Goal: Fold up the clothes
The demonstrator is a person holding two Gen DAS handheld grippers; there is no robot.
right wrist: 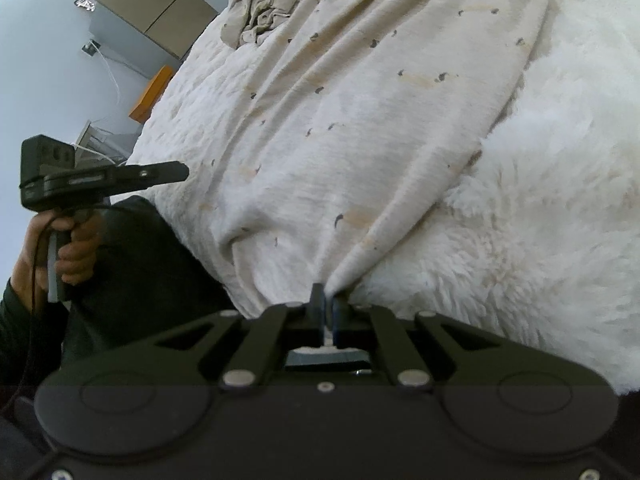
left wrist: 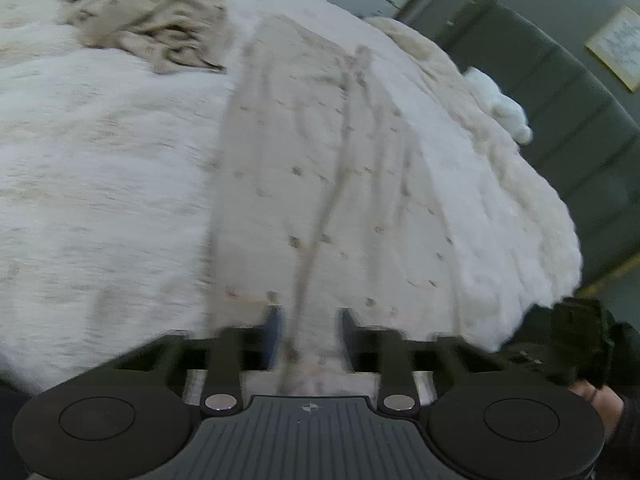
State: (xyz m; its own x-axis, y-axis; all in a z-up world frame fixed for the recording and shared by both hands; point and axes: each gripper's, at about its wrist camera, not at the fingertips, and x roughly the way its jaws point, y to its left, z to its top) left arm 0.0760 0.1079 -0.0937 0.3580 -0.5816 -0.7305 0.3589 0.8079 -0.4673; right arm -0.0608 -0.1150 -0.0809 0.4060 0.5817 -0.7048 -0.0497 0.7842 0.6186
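Spotted cream garment [right wrist: 360, 128] lies stretched in a long strip across the fluffy white blanket [right wrist: 520, 240] on the bed, near end at the bed edge by me, far end running toward the crumpled beige pile [right wrist: 272, 4].

My right gripper [right wrist: 326, 300]: jaws pinched down to nothing on the garment's near hem, fabric gathers into a peak right at the tips. Firm hold, tension lines fan out from it.

My left gripper [left wrist: 308, 328]: jaws about half open, not pressing anything. Cloth lies below and between the fingers in the left wrist view, blurred, and I judge it released. In the right wrist view it hangs off the bed edge, well apart from the garment.

Handling, my read: light, limp plush knit, no stiffness, drapes and bunches wherever unsupported. Probably clings to the fuzzy blanket, so dragging will wrinkle it; lift instead. Not fragile. Best to take hold at hem corners or side seams, 2 points, 1 per gripper, pinching a single layer's edge.
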